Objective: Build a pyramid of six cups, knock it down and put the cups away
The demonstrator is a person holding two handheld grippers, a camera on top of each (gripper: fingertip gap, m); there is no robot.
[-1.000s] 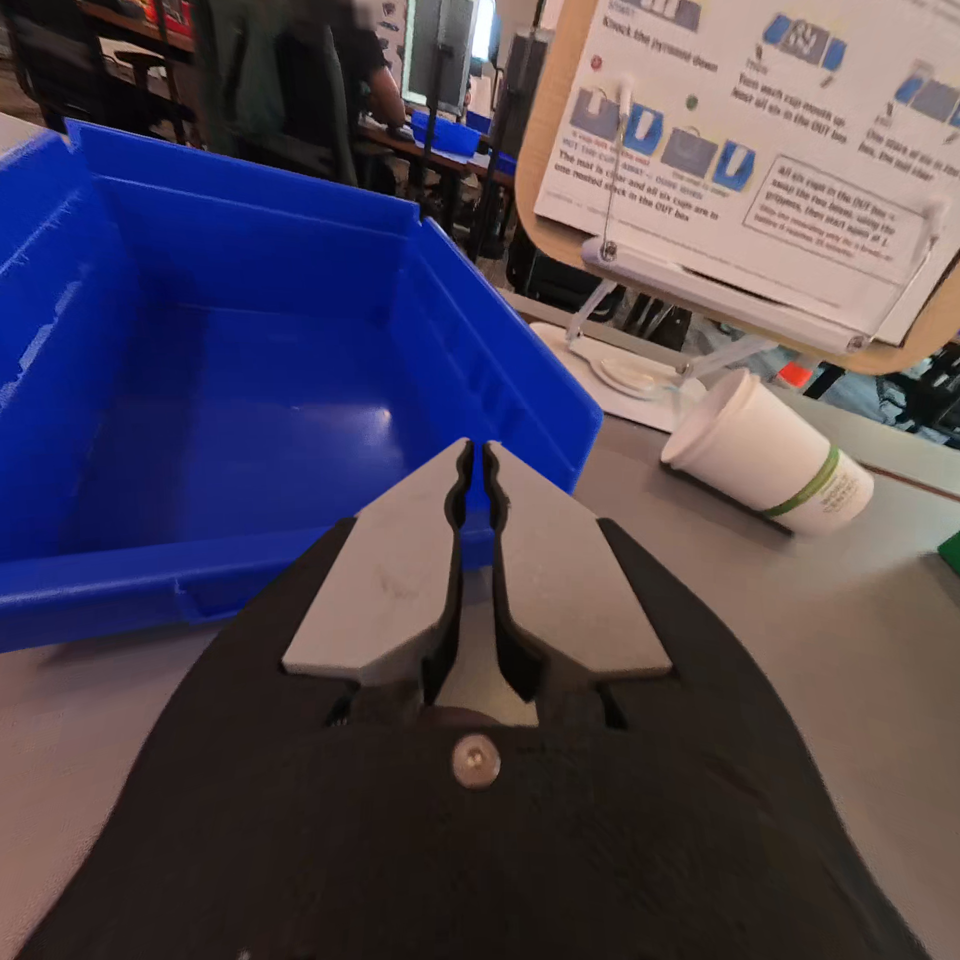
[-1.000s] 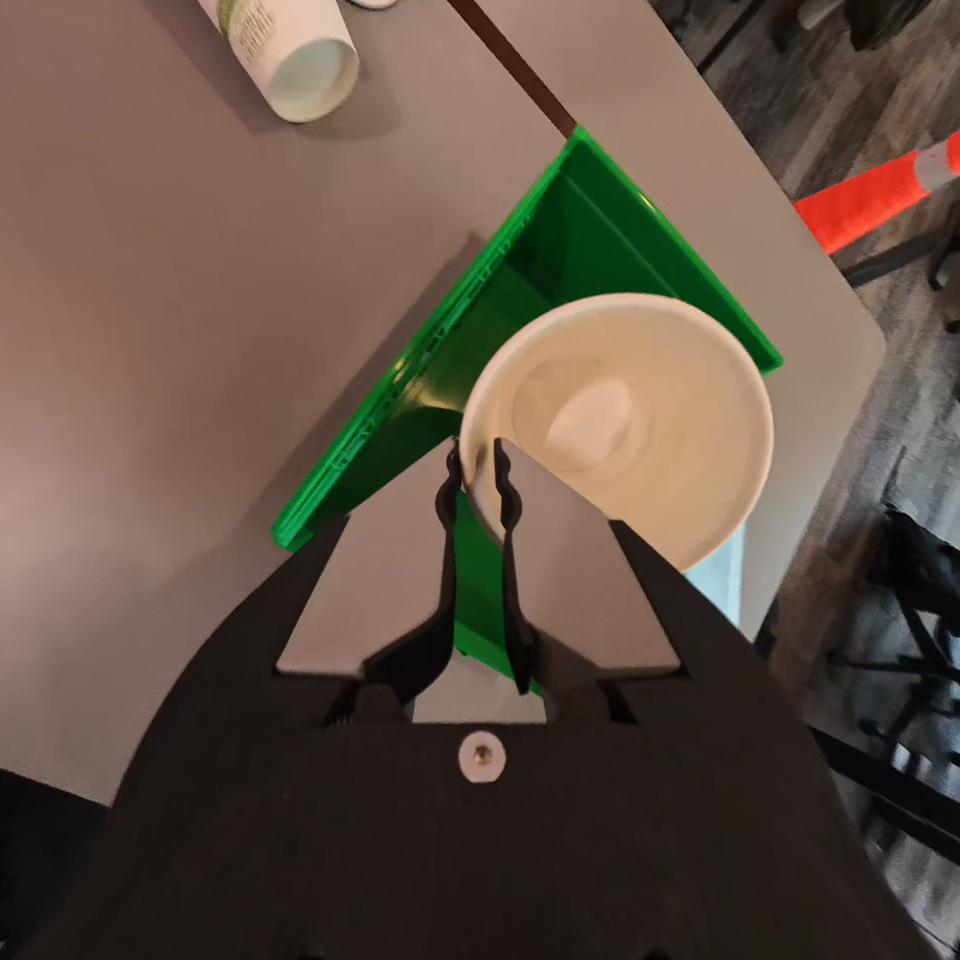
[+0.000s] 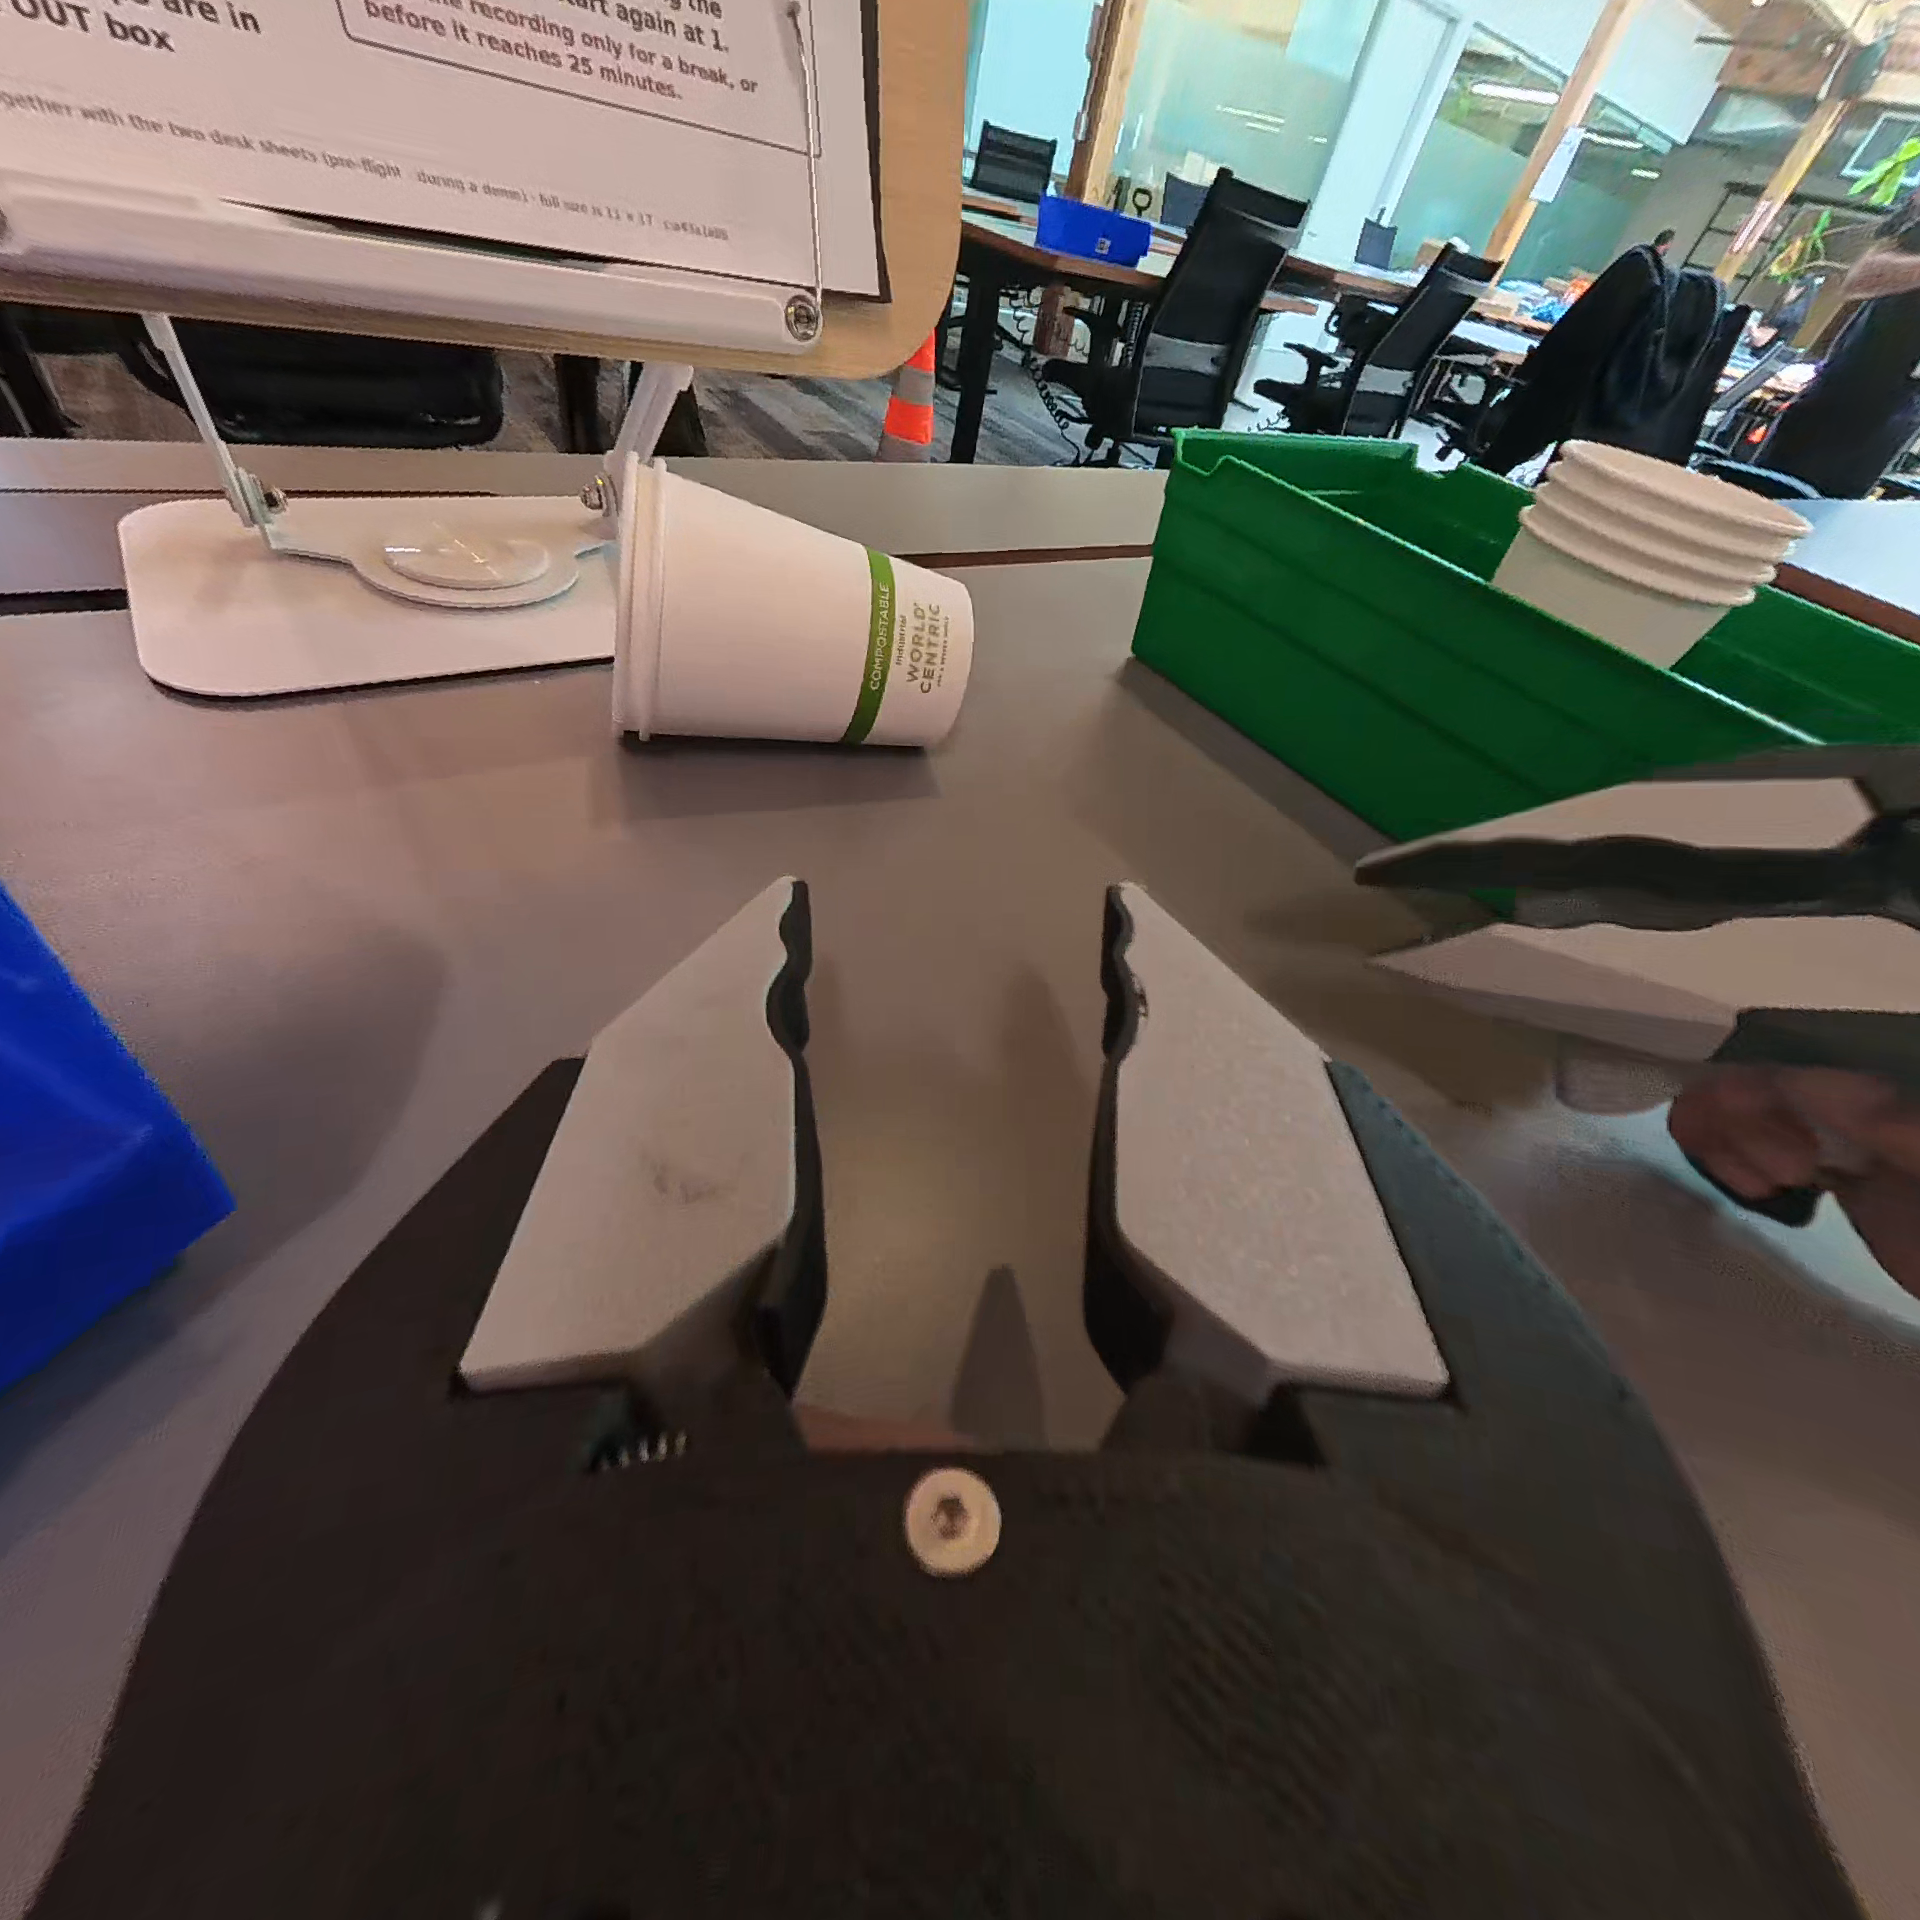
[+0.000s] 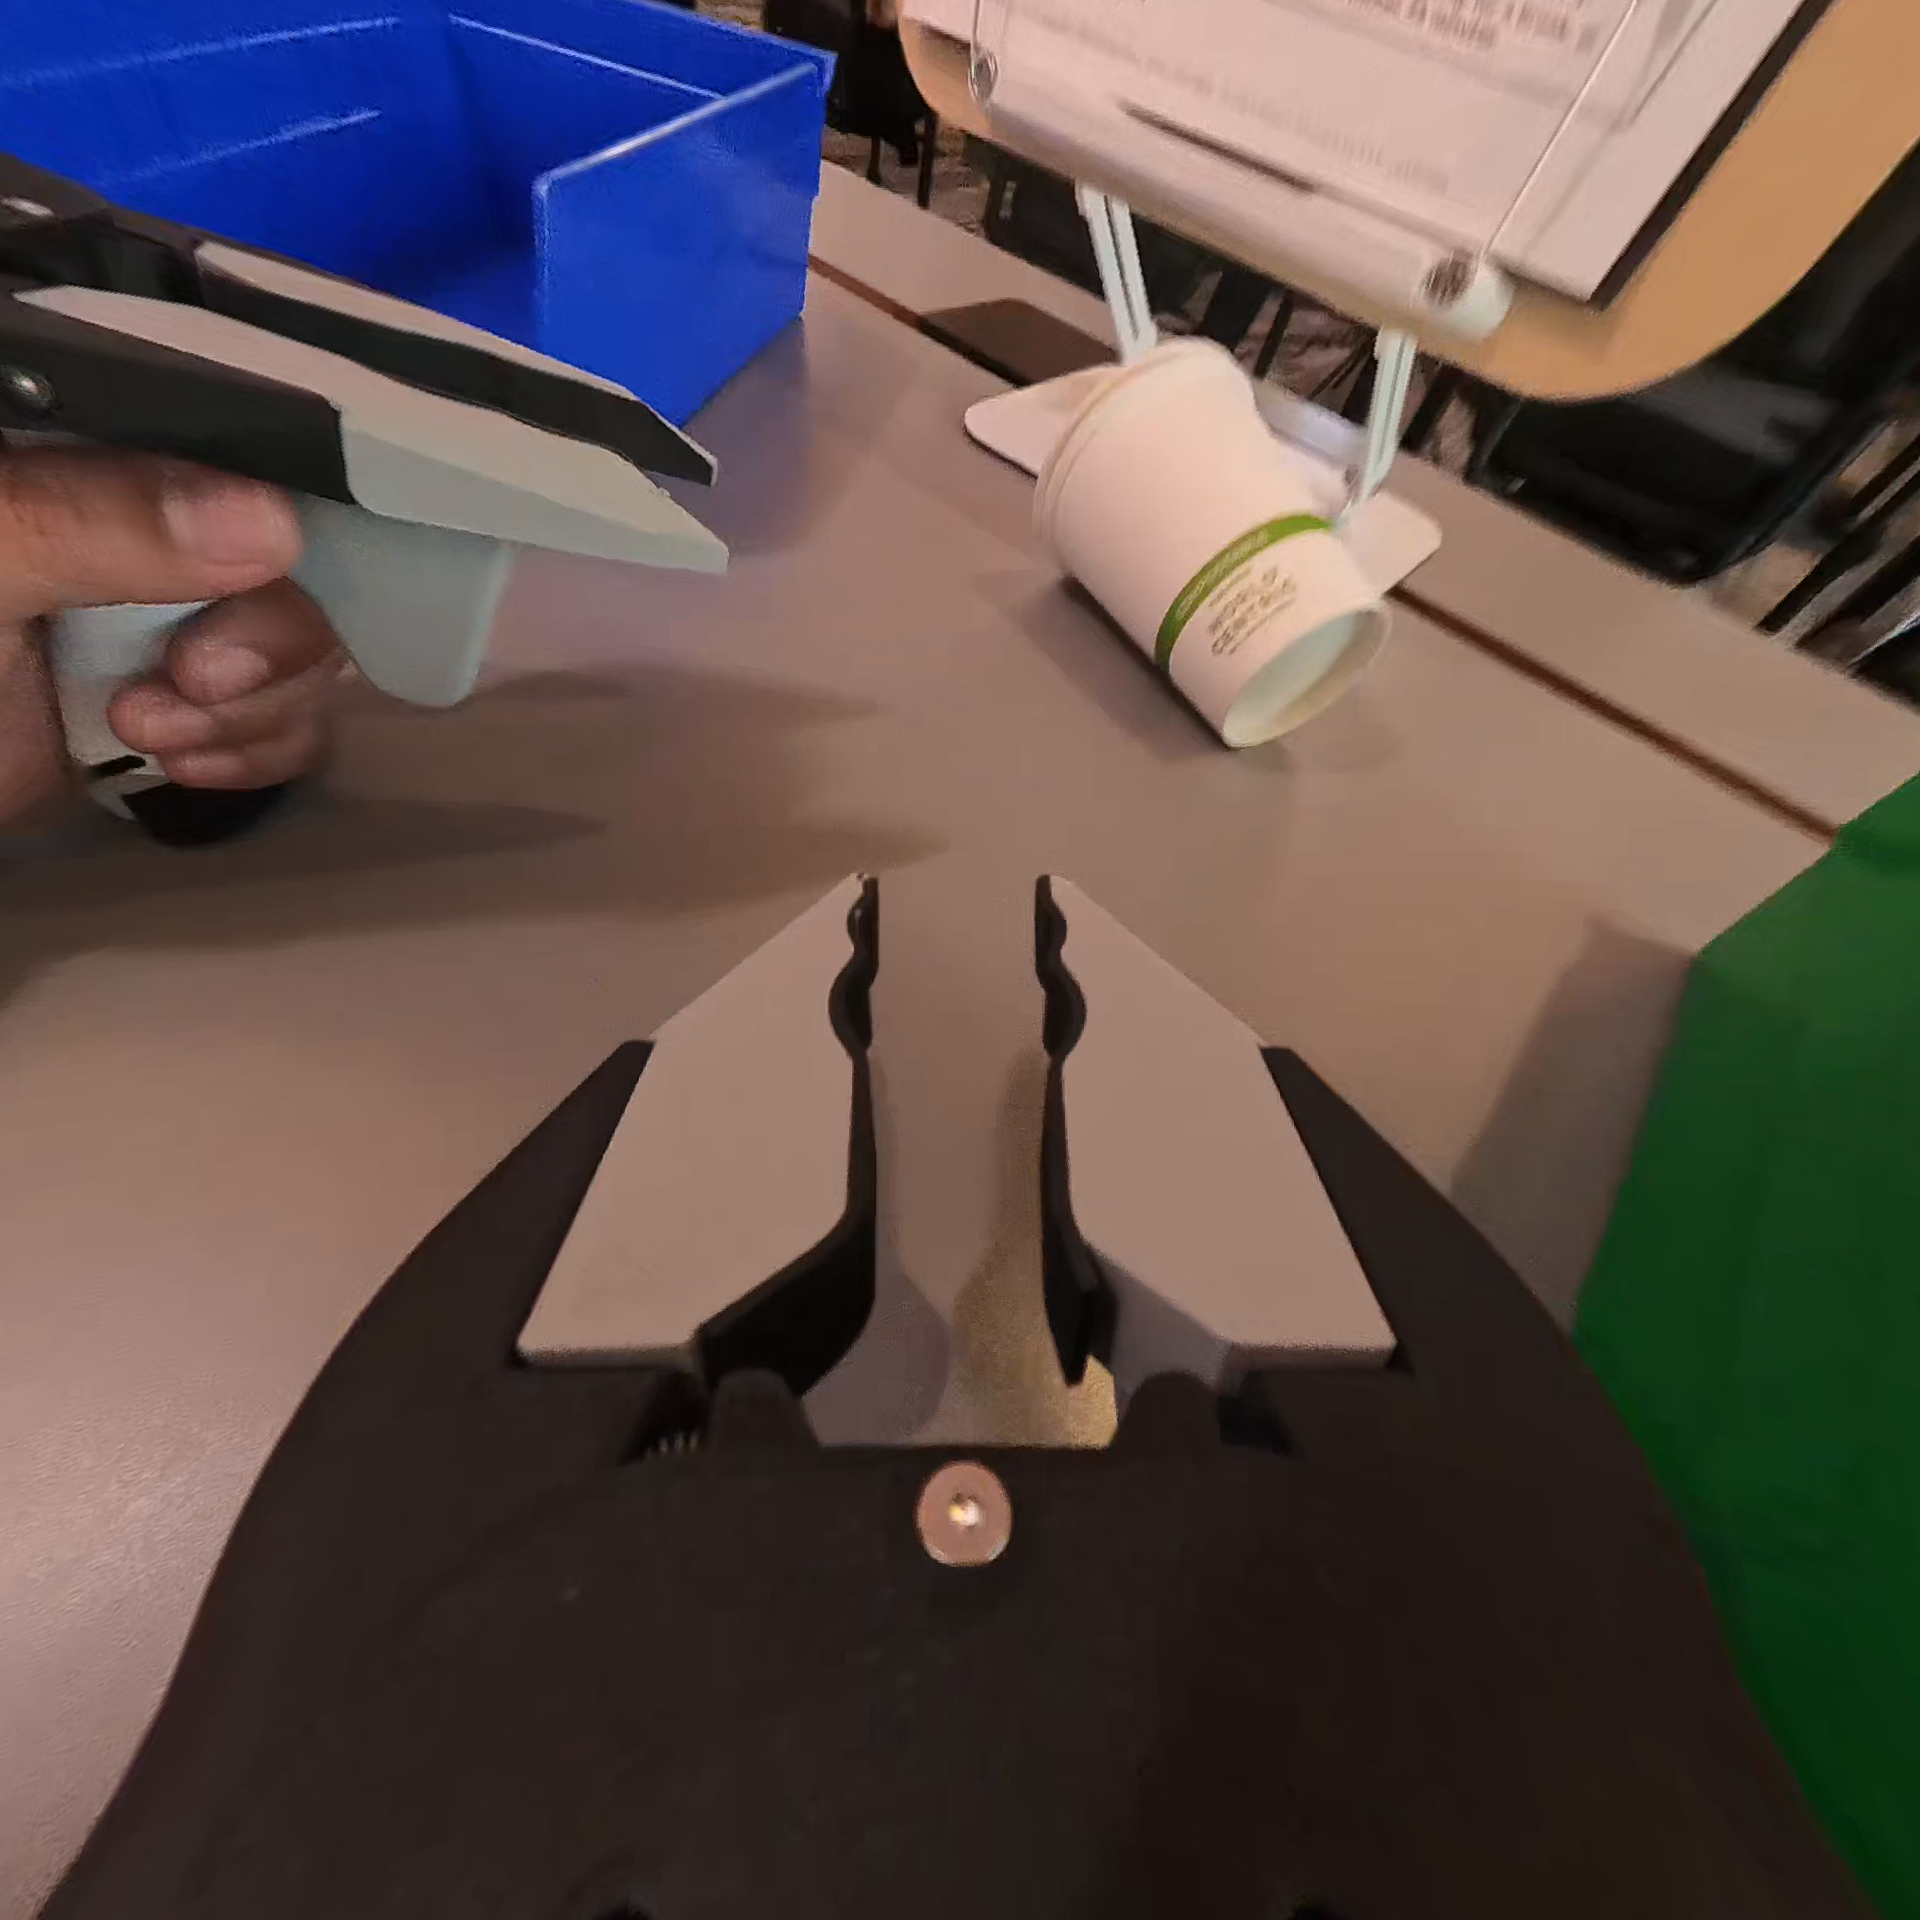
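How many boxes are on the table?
2: a blue box on the left side and a green box on the right, holding stacked cups. Others may be out of view.

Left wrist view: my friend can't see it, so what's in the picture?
A white paper cup with a green band lies sideways on the grey table, ahead of the open left gripper. Right of it, a nested stack of white cups stands in a green plastic bin.

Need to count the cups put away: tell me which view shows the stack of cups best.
The left wrist view: the stack of cups stands mouth-up in the green bin, rims countable. The right wrist view shows only a corner of that bin, no stack.
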